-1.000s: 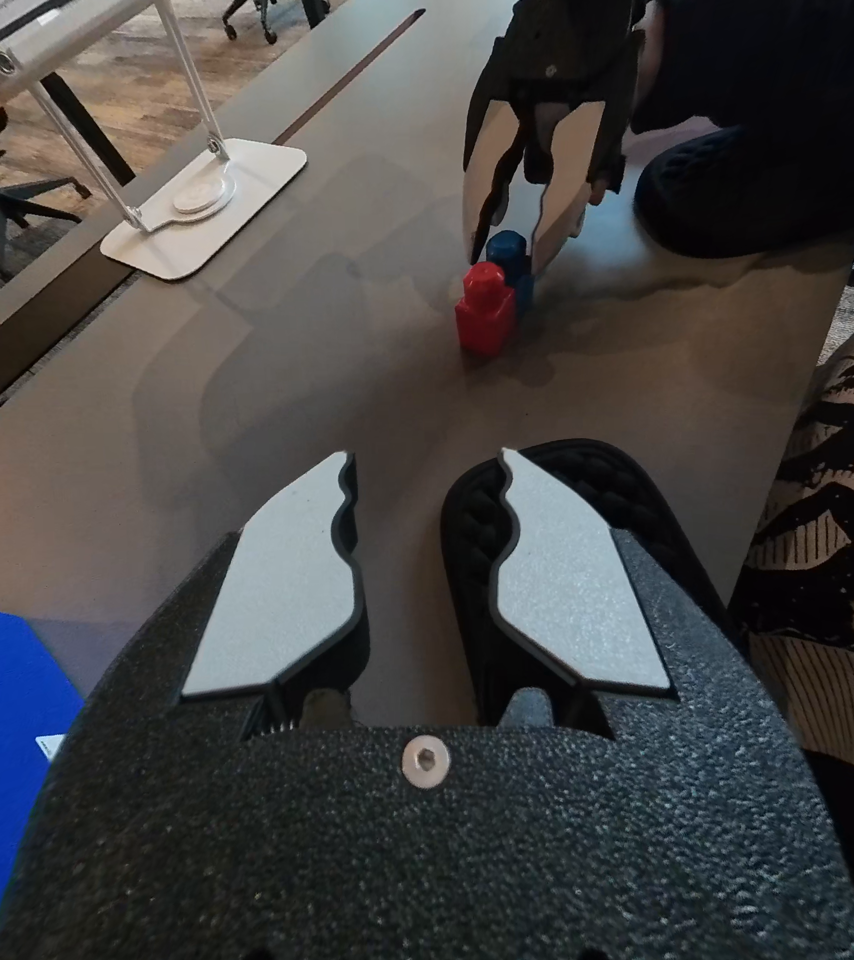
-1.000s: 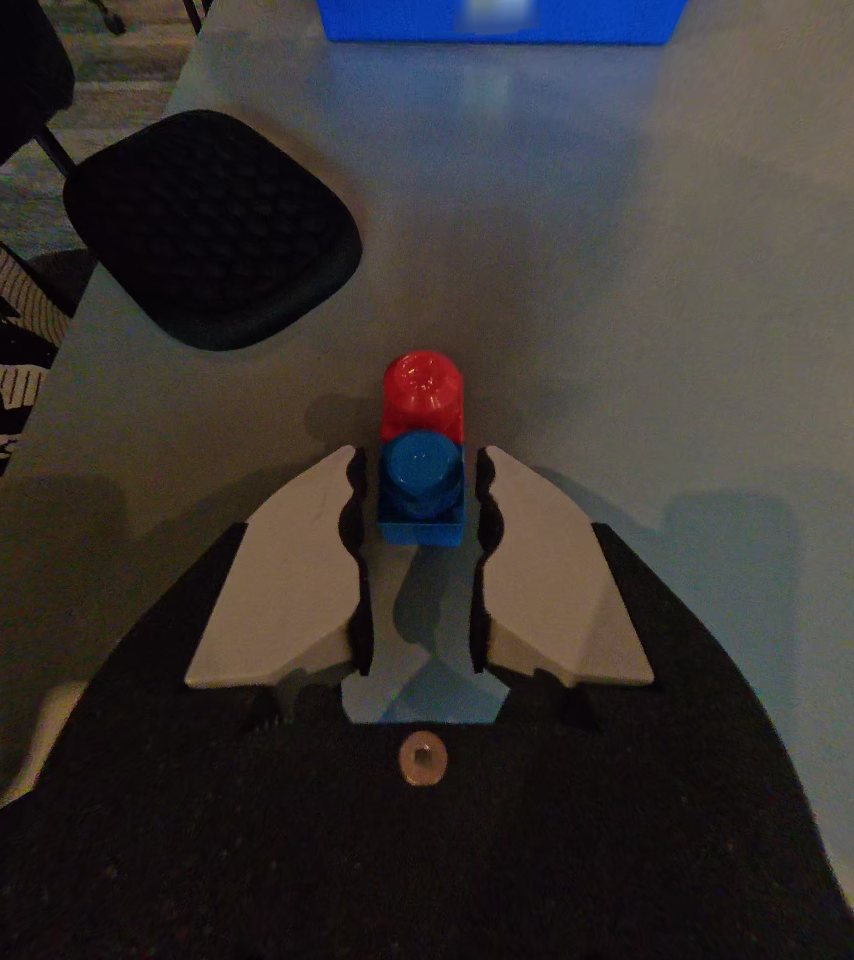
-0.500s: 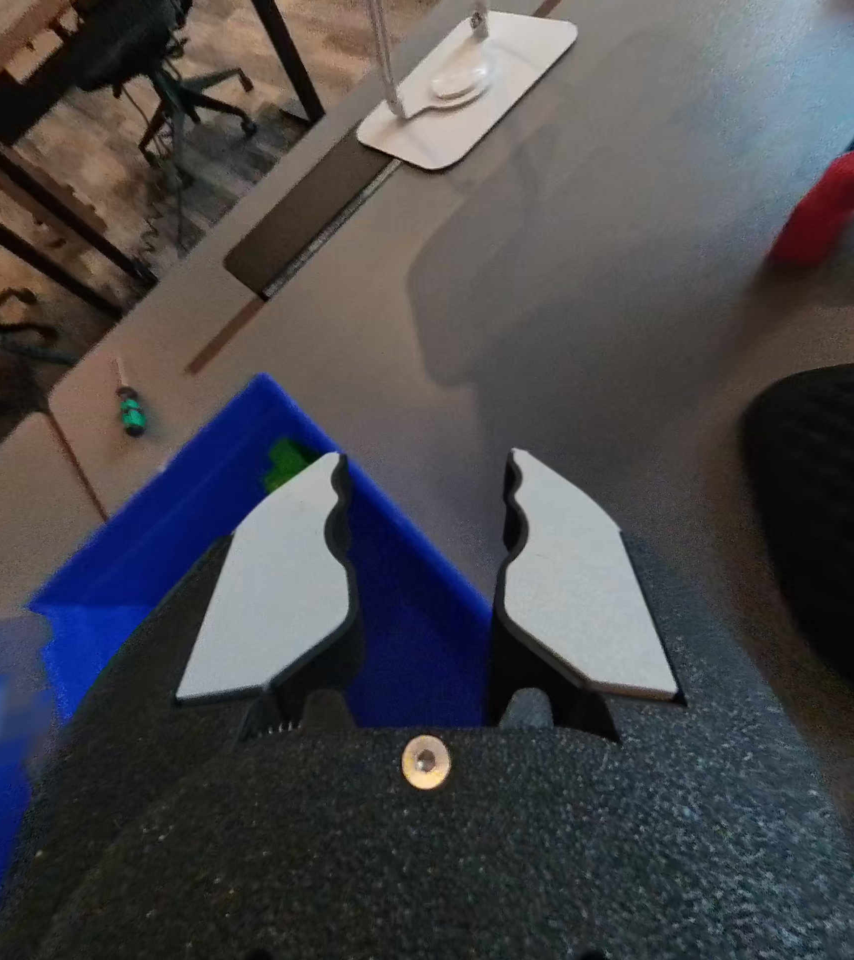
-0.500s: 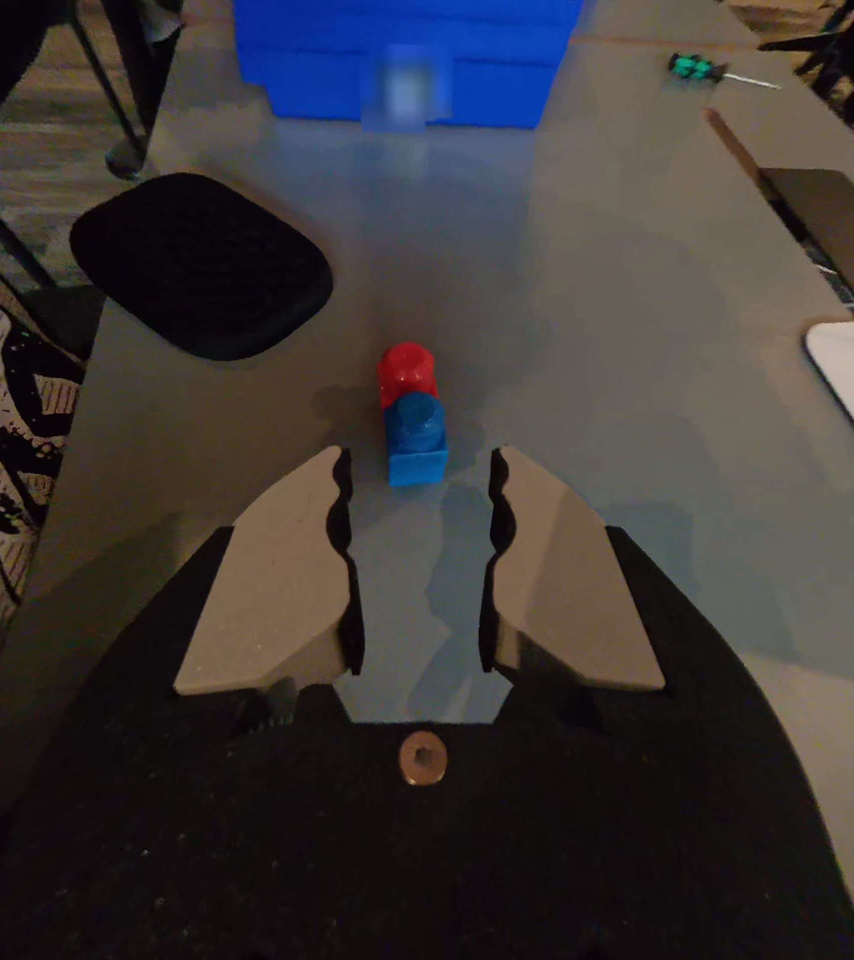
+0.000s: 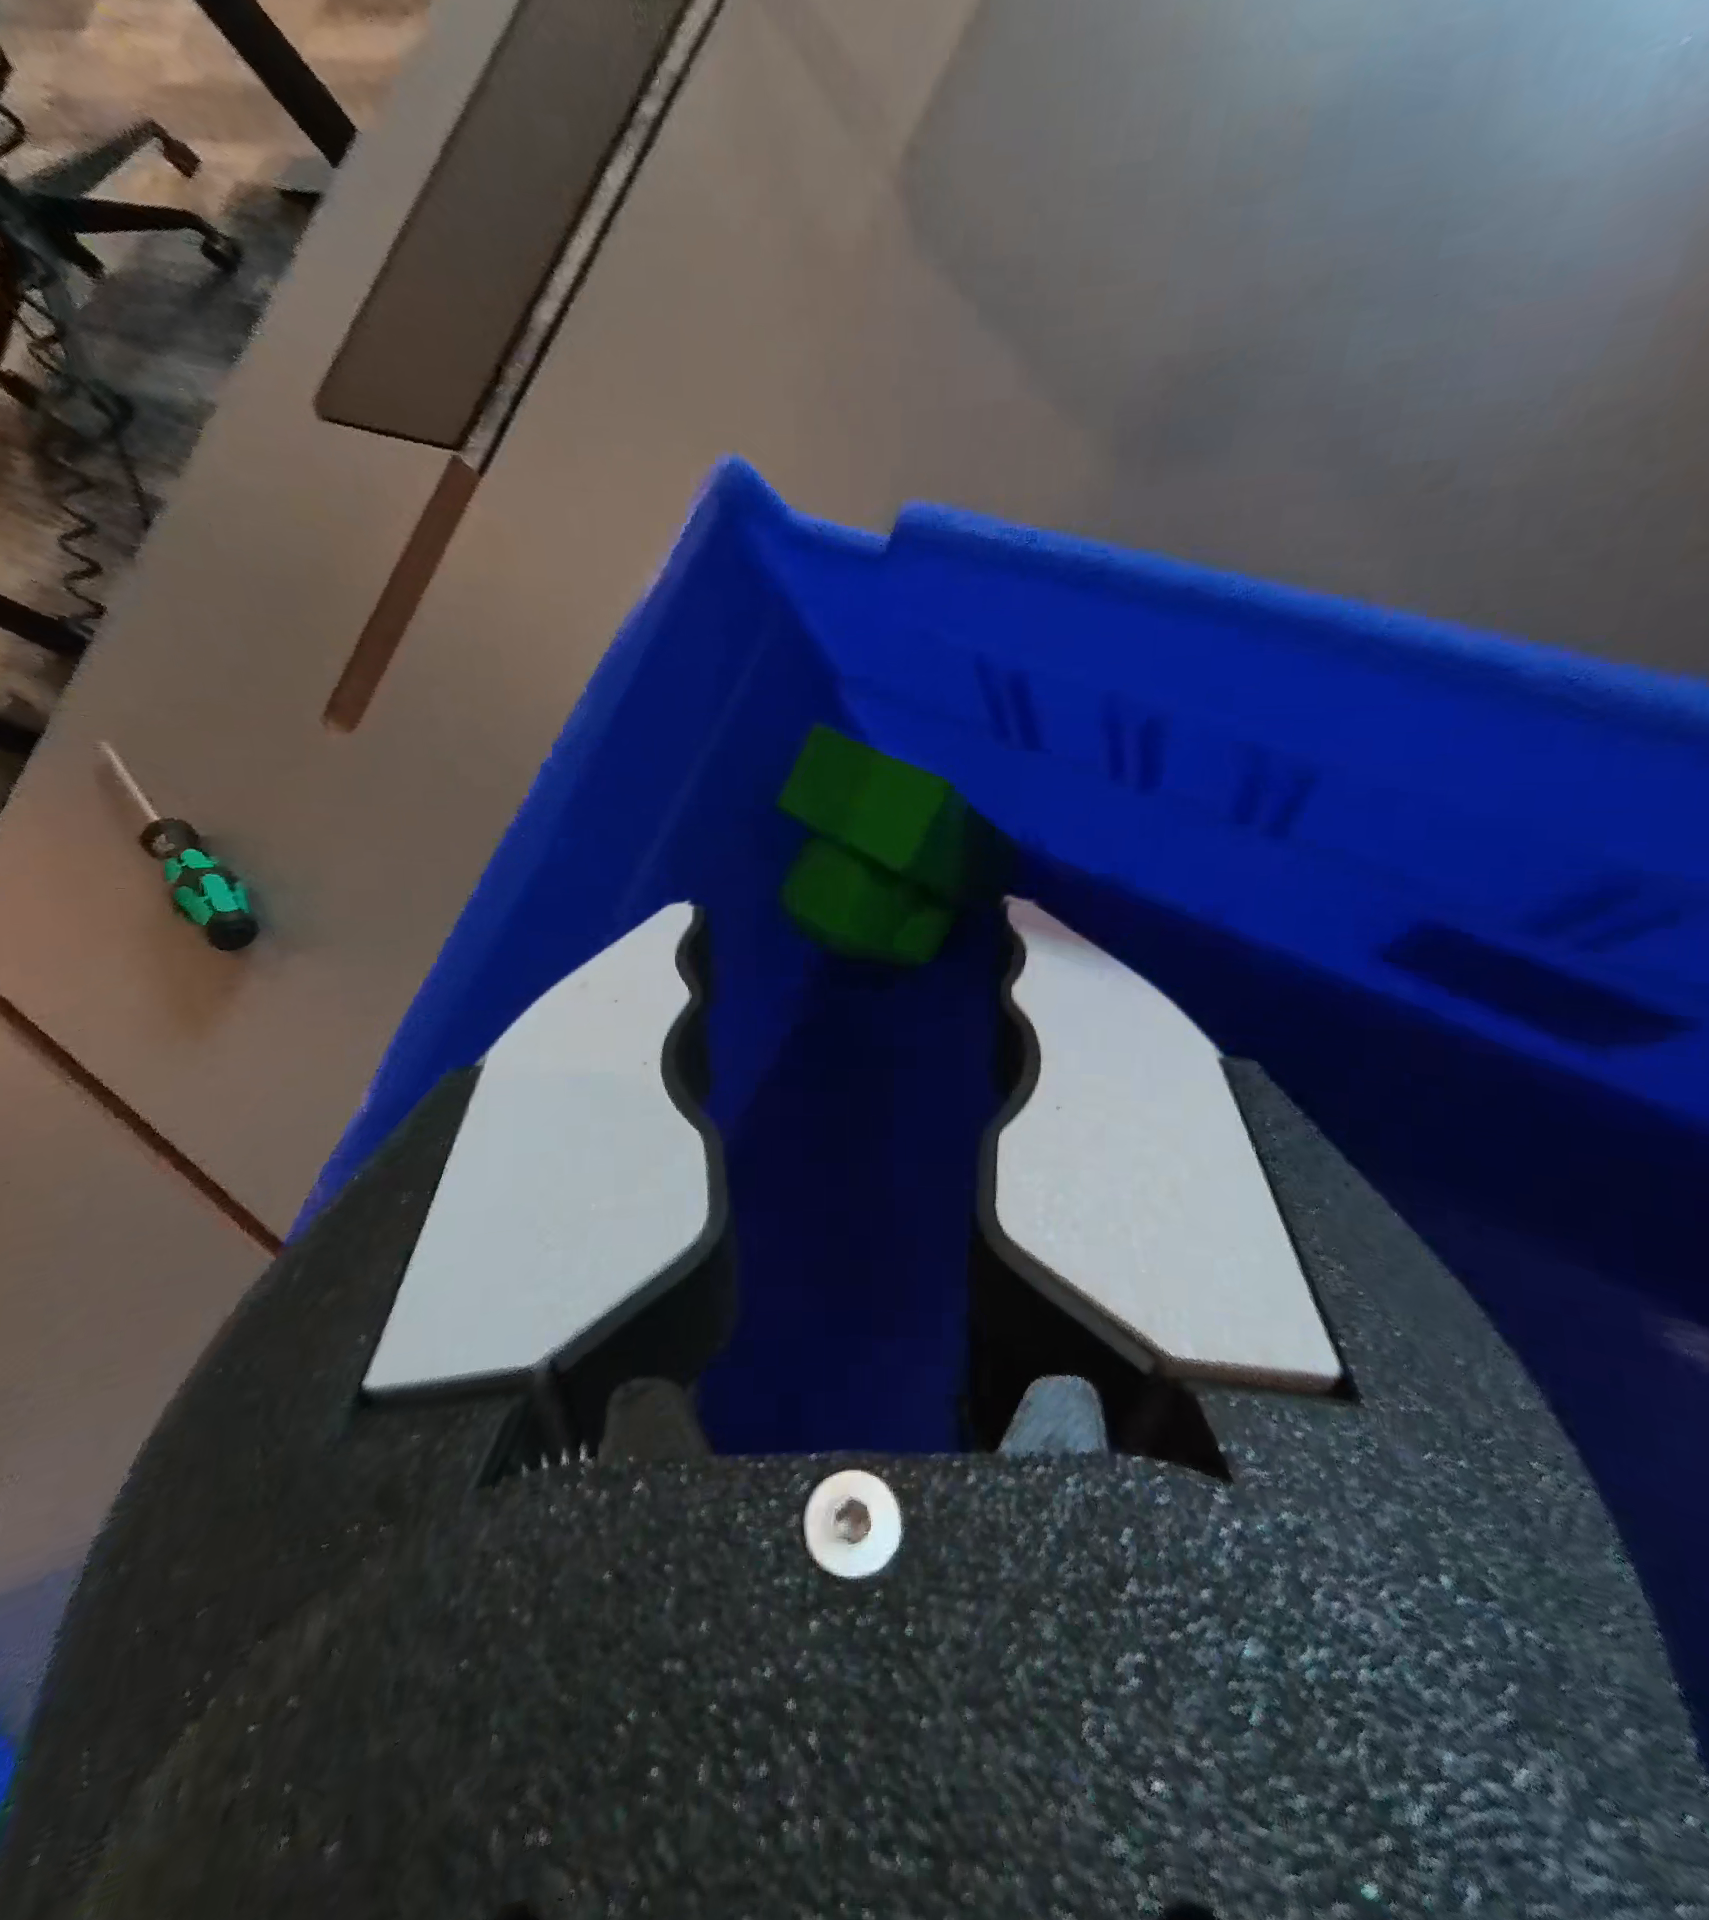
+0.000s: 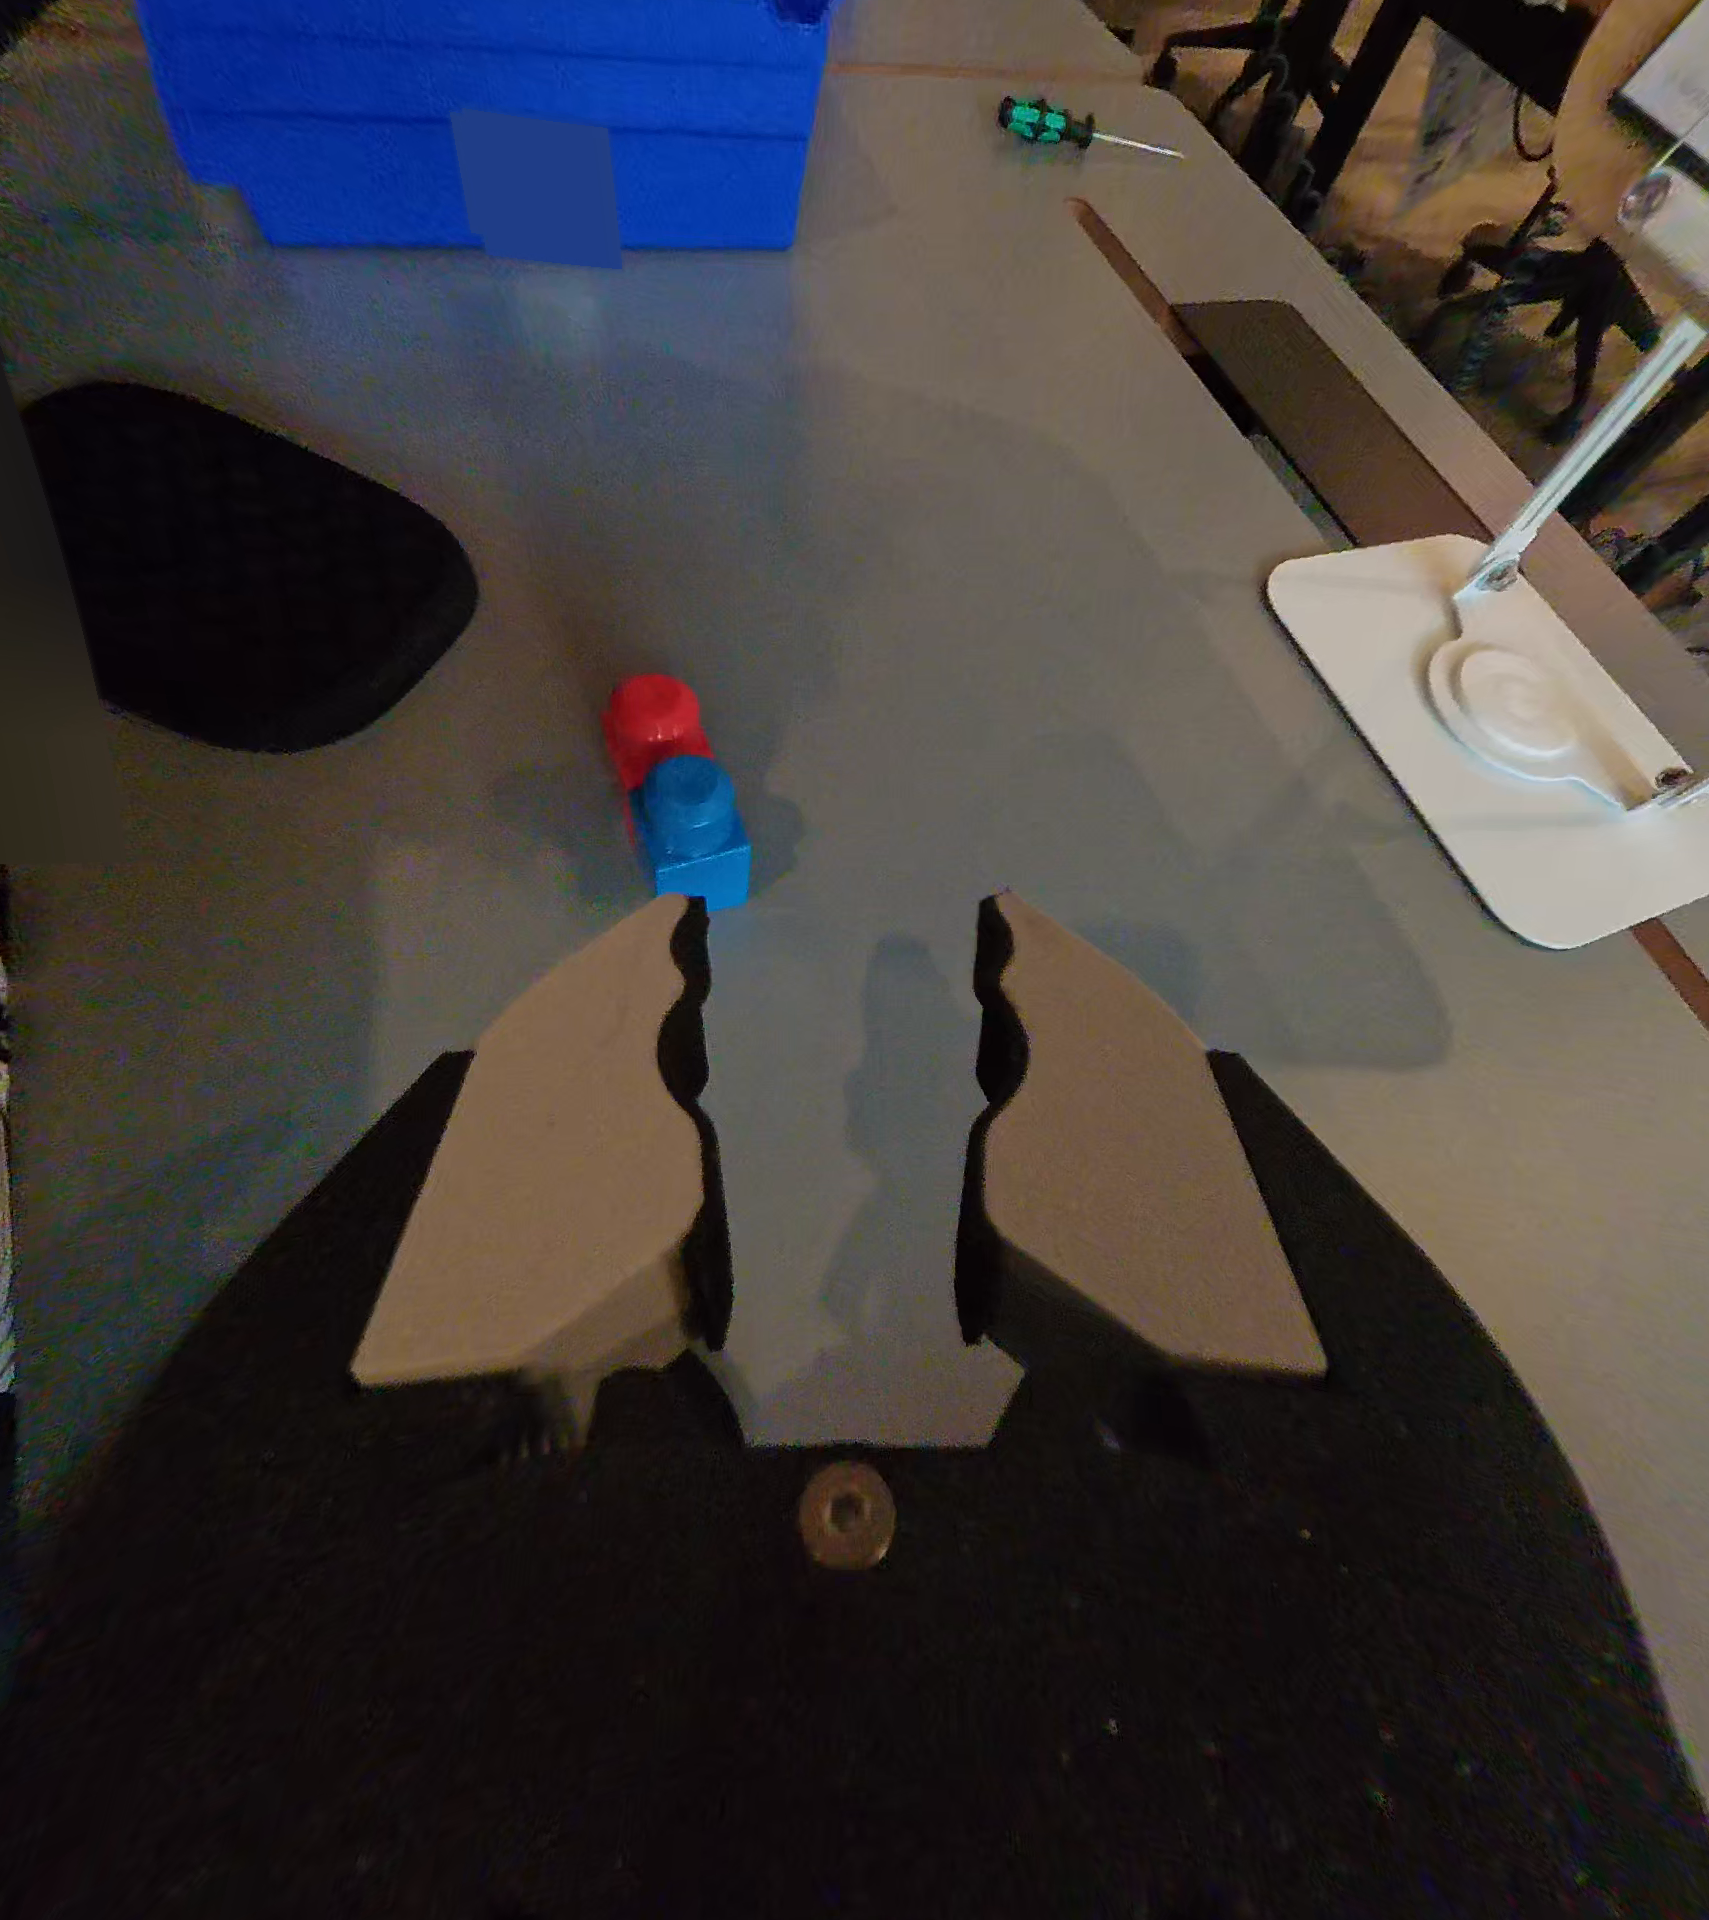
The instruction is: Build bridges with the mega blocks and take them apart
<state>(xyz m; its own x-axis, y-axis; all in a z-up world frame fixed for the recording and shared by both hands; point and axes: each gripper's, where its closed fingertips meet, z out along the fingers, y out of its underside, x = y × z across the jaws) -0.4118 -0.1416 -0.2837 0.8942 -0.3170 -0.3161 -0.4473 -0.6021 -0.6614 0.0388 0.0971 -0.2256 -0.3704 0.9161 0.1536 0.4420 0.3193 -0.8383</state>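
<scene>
— In the corner of the blue bin (image 5: 1349, 707): one green block (image 5: 865, 847), lying tipped on its side against the wall. What stood over it?

— The left gripper (image 5: 850, 925), jaws parted, nothing between them. It pointed down into the bin, the block just beyond its fingertips and roughly in line with the gap. I judged it was lined up that way to take the block as the next piece.

— And on the grey table (image 6: 933, 468)?

— One red block (image 6: 650, 722) and one blue block (image 6: 696, 836), upright, touching each other. I took them for the start of a bridge.

— The right gripper (image 6: 839, 904)?

— Spread apart, empty, held above the table. The blue block sat just ahead of its left fingertip, off to the side of the gap, not between the fingers.

— Other items?

— One green-handled screwdriver (image 6: 1047, 117) near the far table edge; one white lamp base (image 6: 1515, 727) at the right; one black pad (image 6: 237, 571) left of the blocks. None seemed needed.
</scene>
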